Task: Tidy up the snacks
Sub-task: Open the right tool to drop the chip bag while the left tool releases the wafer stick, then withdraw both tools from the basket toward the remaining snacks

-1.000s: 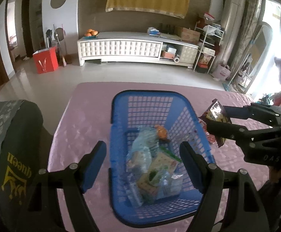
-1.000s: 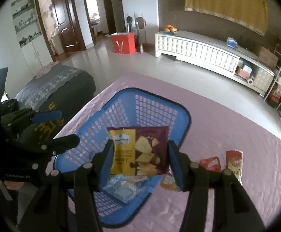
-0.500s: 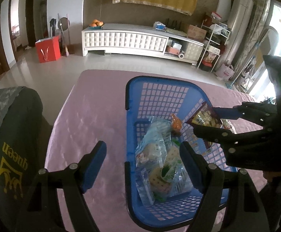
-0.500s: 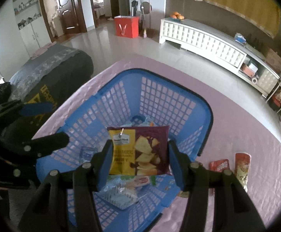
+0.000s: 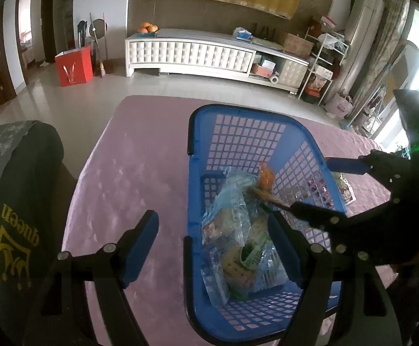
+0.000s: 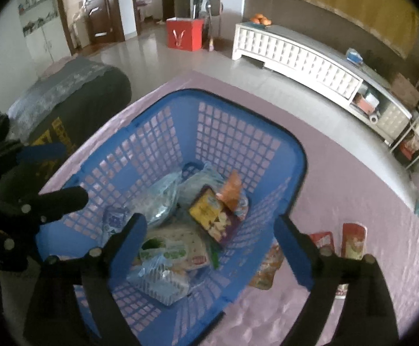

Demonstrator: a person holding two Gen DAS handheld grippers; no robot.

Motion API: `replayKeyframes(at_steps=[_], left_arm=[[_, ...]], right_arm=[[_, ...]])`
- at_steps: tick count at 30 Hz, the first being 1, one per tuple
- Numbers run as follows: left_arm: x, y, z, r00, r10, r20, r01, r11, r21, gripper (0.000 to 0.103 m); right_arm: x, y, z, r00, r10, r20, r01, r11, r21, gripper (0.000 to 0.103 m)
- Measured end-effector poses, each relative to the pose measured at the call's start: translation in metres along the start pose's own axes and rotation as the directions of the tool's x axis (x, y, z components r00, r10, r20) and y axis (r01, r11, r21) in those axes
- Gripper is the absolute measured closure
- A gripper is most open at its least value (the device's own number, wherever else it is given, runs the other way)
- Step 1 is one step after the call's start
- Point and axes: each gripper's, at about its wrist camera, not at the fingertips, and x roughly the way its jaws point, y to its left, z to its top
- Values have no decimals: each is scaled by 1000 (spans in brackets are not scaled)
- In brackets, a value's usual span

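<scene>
A blue plastic basket point(image 6: 249, 132) stands on the pink tablecloth and holds several snack packs. A yellow and maroon chip bag point(image 6: 213, 220) lies loose on top of them, next to an orange pack point(image 6: 231, 191). My right gripper point(image 6: 210, 249) is open and empty above the basket's near side; it also shows in the left wrist view point(image 5: 324, 184) over the basket's right wall. My left gripper point(image 5: 213, 245) is open and empty, straddling the basket's left wall point(image 5: 192, 173). Three red snack packs point(image 6: 352, 240) lie on the cloth right of the basket.
A dark grey cushion with yellow "queen" print point(image 5: 10, 201) sits at the table's left edge. The pink cloth point(image 5: 134, 173) is bare left of the basket. A white cabinet point(image 5: 192, 54) and a red box point(image 5: 73, 66) stand on the floor beyond.
My right gripper opened over the basket and the chip bag dropped from it onto the snacks inside. The left gripper shifted a little left relative to the basket.
</scene>
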Motion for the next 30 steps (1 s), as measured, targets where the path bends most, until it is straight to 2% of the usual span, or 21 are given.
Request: replayKeyframes(at_steps=[7,13,17,23,30], left_arm=[[-27,-34,2,999,22,33,-24,998,65,27],[-62,-79,9,997,8,79,-18,992,126,27],[-80,-113,11,994,-24,104,7,987,160,27],[-87,-159,7,992,-53,111,28,976,214,27],[-76,-201,3,994,-78,81,53,963,265,27]], right_arm=[[-48,-21,-15,998,-2,59,-1,998,64,10],[-109,-36,-33,992,-21,124,11,997,81,10],[-146,-46,-51,984,-66,165,53,995,82,10],[-168,-70,-73,977,-124,173,104,988,118,10],[-174,-101,-100,977,-141,161,111,977,184,10]])
